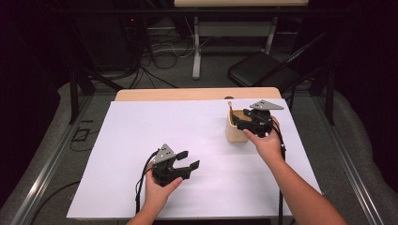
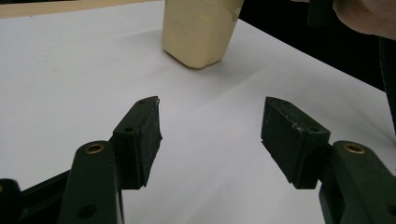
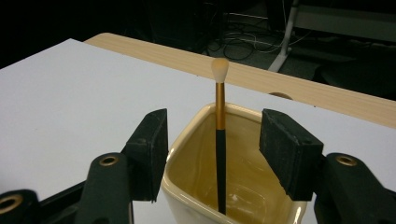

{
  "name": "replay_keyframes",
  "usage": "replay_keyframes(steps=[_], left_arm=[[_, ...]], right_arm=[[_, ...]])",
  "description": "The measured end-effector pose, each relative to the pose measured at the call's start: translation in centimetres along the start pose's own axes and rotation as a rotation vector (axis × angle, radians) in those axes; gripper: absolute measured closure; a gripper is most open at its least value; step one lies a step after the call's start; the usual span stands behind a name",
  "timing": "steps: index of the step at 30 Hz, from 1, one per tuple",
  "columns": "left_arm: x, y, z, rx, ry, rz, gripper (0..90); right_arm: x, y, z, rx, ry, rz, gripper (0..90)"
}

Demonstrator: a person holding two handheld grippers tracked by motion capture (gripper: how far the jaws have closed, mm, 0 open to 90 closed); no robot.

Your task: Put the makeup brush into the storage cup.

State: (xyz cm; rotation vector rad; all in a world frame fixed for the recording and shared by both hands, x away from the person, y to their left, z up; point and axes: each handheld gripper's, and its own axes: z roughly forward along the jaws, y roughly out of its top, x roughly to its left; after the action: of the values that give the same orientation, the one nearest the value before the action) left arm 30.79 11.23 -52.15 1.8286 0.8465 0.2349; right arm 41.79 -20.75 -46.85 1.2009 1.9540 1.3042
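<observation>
- The left claw [image 1: 186, 165] hovers low over the near part of the white tabletop [image 1: 141, 140], jaws spread with nothing between them. It is well apart from the work, so little can go wrong there, unless its cable drags across the sheet.
- Farther off, the right claw [image 3: 212, 151] sits over the mouth of the cup [image 3: 196, 140], jaws spread and pinching nothing. The brush [image 3: 220, 140] stands between them in the cup, handle down, leaning toward the far rim and touching neither pad.
- Risk one: pulling this claw away sideways could catch the brush's shaft on a pad and tip it out (a straight lift looks safer).
- Risk two: a jaw is close to the cup's rim, so a careless withdrawal could nudge the cup or knock it over.
- The cup stands near the far right corner [image 1: 281, 105] of the sheet, so a hard shove could send it off the edge.
</observation>
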Motion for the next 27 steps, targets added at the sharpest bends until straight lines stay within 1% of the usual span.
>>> replay_keyframes(steps=[20, 25, 27], left_arm=[[0.2, 0.3, -0.7, -0.019, 0.03, 0.011, 37.7], [0.2, 0.4, -0.8, -0.024, 0.034, 0.005, 37.6], [0.3, 0.4, -0.8, -0.027, 0.036, 0.002, 37.7]], right_arm=[[1.2, 0.5, -1.4, -0.014, 0.044, -0.033, 41.3], [1.6, 0.6, -1.8, -0.017, 0.053, -0.031, 41.2], [1.6, 0.6, -1.9, -0.021, 0.059, -0.038, 41.2]])
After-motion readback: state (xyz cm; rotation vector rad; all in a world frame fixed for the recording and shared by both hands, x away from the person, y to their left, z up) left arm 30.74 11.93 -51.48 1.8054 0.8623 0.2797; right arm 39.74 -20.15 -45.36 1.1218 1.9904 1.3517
